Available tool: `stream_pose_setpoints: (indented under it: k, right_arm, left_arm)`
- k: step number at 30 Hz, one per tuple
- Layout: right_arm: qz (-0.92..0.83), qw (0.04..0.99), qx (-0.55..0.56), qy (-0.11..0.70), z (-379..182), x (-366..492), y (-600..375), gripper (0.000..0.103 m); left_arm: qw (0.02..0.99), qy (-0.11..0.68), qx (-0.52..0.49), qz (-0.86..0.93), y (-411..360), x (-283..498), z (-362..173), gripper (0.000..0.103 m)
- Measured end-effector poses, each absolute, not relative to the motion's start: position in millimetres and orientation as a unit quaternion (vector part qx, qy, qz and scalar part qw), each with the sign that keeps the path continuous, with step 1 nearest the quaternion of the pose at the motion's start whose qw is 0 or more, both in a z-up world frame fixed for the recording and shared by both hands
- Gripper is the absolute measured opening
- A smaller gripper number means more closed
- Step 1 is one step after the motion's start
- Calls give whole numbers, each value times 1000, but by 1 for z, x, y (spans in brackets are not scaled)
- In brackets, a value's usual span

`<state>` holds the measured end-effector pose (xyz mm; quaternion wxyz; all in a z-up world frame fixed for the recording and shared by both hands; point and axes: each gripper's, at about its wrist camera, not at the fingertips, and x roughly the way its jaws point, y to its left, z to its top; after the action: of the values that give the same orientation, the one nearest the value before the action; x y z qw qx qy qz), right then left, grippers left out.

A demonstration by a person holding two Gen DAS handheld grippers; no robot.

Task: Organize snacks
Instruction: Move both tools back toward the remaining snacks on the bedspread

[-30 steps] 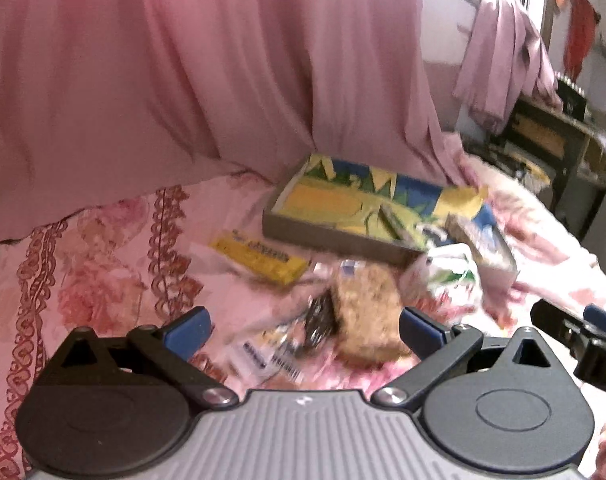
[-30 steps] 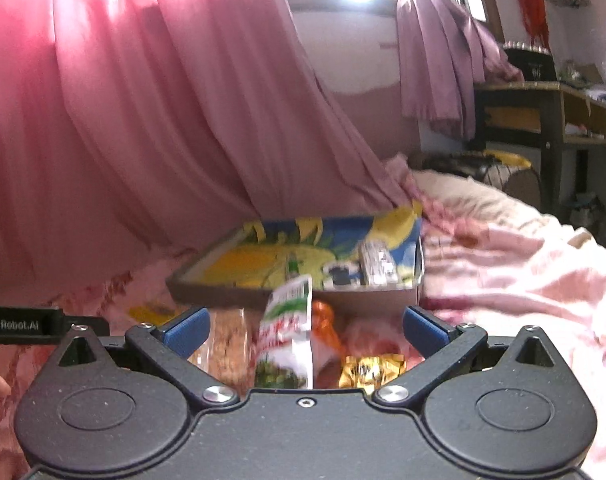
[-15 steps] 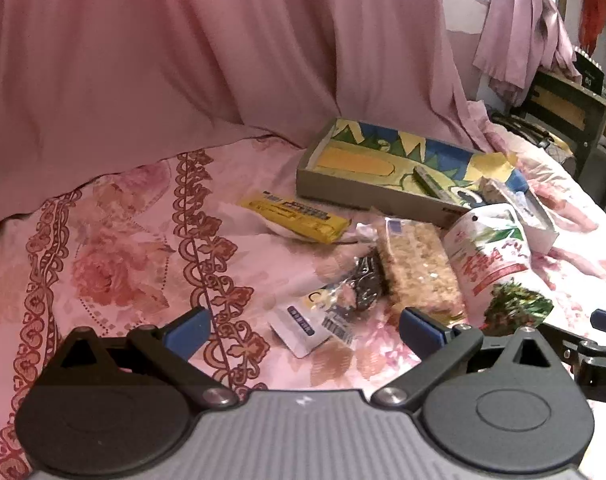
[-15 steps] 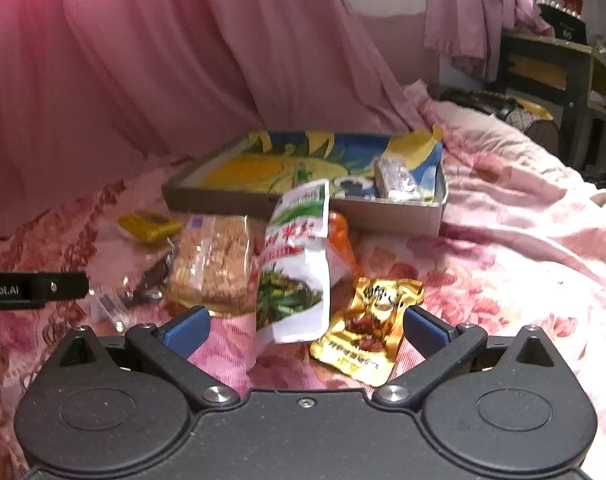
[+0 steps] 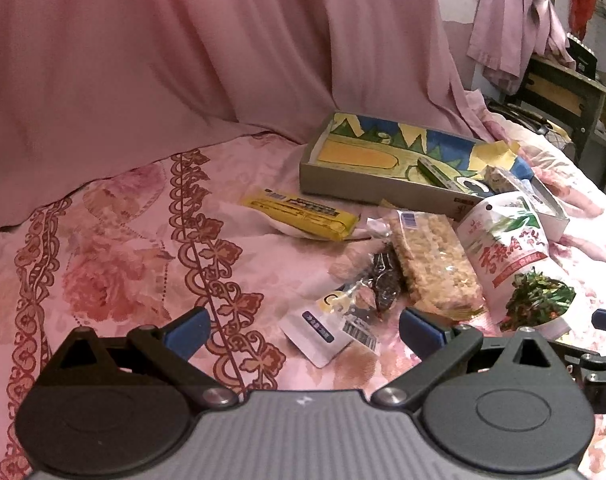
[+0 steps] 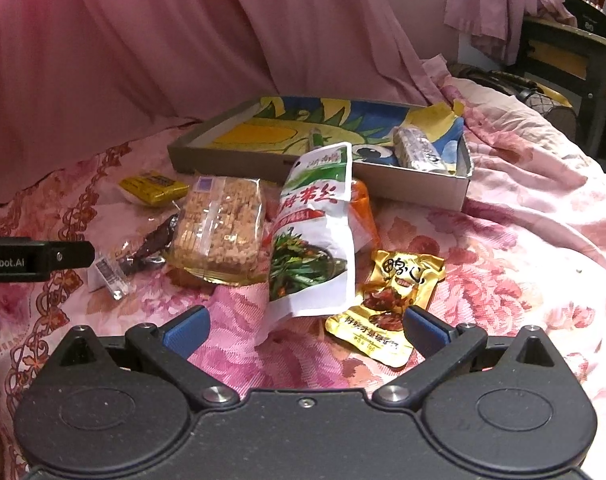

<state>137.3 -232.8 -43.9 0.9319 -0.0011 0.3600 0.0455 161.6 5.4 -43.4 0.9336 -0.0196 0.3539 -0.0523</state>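
Note:
Snacks lie on a pink flowered bedspread [image 5: 115, 264]. A shallow cardboard box [image 6: 231, 160] with a corn picture holds a silver packet [image 6: 417, 148] and a thin green stick [image 5: 435, 172]. In front of it lie a yellow bar [image 5: 299, 212], a puffed-rice block [image 6: 219, 224], a white and green vegetable pouch [image 6: 315, 232], a gold pouch [image 6: 391, 300], an orange packet [image 6: 363, 208], a dark packet [image 5: 385, 280] and a small white sachet [image 5: 323, 328]. My left gripper [image 5: 303, 330] is open and empty before the sachet. My right gripper [image 6: 305, 330] is open and empty before the vegetable pouch.
A pink curtain [image 5: 183, 52] hangs behind the bed. A dark wooden desk [image 6: 563, 48] stands at the far right with pink cloth [image 6: 499, 4] draped near it. The left gripper's side [image 6: 31, 258] shows at the left of the right wrist view.
Both grippers have pulled back and risen, so more of the bed and snacks shows. The vegetable pouch has gone from upright to lying back. Both stay open.

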Motion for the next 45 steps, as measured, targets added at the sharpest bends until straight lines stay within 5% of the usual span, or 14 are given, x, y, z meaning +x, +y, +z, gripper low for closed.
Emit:
stream_pose_setpoints:
  k: [38, 45]
  right_arm:
    - [126, 929, 107, 331, -42, 168, -239, 102]
    - [134, 928, 135, 319, -41, 176, -243, 90]
  left_arm:
    - [918, 372, 37, -133, -11, 194, -55, 102]
    - [917, 374, 35, -135, -14, 200, -57, 102]
